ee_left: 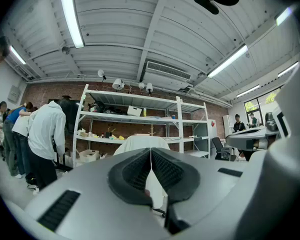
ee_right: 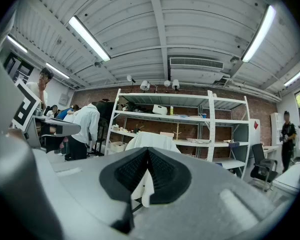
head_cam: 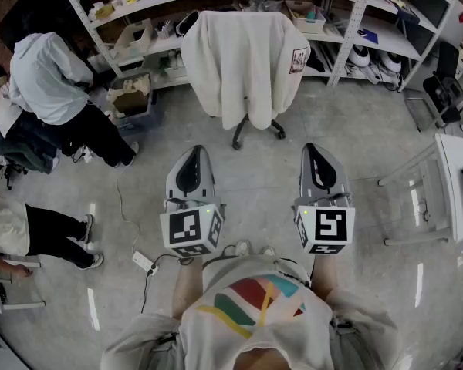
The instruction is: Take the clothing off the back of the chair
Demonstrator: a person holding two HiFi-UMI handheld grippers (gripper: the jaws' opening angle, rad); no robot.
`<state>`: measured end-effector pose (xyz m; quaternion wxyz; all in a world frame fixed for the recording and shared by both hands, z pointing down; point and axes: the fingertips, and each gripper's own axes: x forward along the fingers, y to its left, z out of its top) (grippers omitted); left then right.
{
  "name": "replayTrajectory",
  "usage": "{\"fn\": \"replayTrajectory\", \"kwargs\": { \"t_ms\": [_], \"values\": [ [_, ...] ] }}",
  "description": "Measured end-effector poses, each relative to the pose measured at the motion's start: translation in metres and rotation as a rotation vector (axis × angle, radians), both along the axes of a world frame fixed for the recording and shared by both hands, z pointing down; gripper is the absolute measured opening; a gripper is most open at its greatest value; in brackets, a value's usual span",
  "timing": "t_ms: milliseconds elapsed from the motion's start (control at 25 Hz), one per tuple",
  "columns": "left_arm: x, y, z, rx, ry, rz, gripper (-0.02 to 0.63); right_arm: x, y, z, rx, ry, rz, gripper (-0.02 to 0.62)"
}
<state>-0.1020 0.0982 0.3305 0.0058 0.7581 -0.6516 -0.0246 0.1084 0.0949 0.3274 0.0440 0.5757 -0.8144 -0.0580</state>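
Head view, from overhead: cream clothing (head_cam: 243,60) draped over the back of a wheeled chair (head_cam: 278,130), far centre of the floor, just in front of the shelving (head_cam: 349,29), hem hanging almost to the castor base, square patch on the right-hand sleeve. Both claws level at near centre, side by side, pointing toward the chair and well apart from it: left claw (head_cam: 193,151), right claw (head_cam: 313,148). Likely handling, judged from the drape: soft, limp and light, nothing fragile, little chance of slipping between ridged pads. Bound to sag and trail once lifted, and apt to tug the rolling chair along if snagged on the backrest. Best hold probably high up, at the fold over the top edge, one claw per shoulder, then up and toward the near side to clear the backrest. Left gripper view and right gripper view: left claw (ee_left: 151,159) and right claw (ee_right: 148,159) both clenched, ridged pads meeting along a thin seam, nothing between them, a detail not readable from overhead. Same two views: garment's rounded top against the shelves, seen level rather than from above. Full drape, sleeve patch and open floor between claws and chair plain only from the head view.
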Motion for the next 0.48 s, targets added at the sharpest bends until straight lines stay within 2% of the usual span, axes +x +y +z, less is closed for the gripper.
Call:
{"fn": "replayTrajectory", "kwargs": {
  "t_ms": [480],
  "values": [
    [-0.0088, -0.0069, 0.0009, -0.003, 0.006, 0.013, 0.015, -0.0099, -0.0029, 0.0008, -0.004, 0.007, 0.008, 0.002]
  ]
}}
